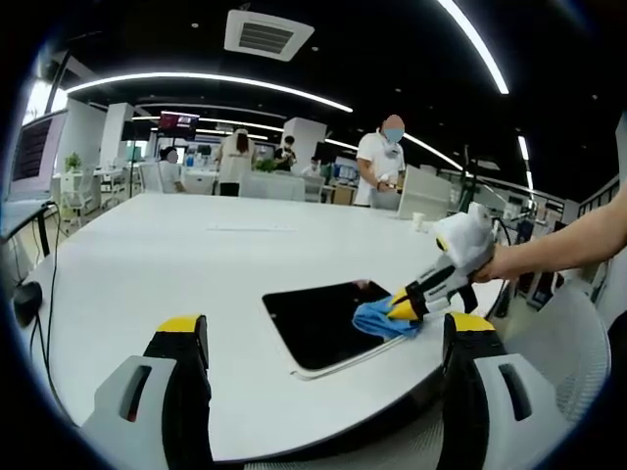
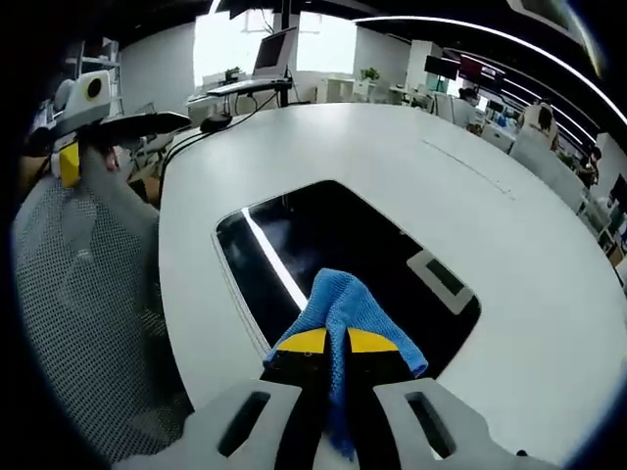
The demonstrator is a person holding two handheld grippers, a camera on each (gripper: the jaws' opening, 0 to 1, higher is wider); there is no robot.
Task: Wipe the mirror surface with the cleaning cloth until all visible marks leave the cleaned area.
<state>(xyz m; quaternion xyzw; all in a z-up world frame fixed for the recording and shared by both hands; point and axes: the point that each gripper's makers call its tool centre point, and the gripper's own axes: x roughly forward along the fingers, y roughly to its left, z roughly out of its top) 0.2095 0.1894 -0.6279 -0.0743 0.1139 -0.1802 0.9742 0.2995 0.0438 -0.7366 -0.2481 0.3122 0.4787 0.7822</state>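
Right gripper view shows your blue cleaning cloth (image 2: 345, 311) pinched between the closed jaws of the right gripper (image 2: 333, 345), pressed on the near edge of the dark mirror (image 2: 323, 230). It looks soft and light; hold the bunched fold. The mirror is probably fragile, slippery. Your left gripper (image 1: 323, 338) hovers agape, empty, over the white table (image 1: 176, 264).

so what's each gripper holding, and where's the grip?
Right gripper pinches the blue cloth by its bunched near end, on the mirror. Left gripper is open, holding nothing.
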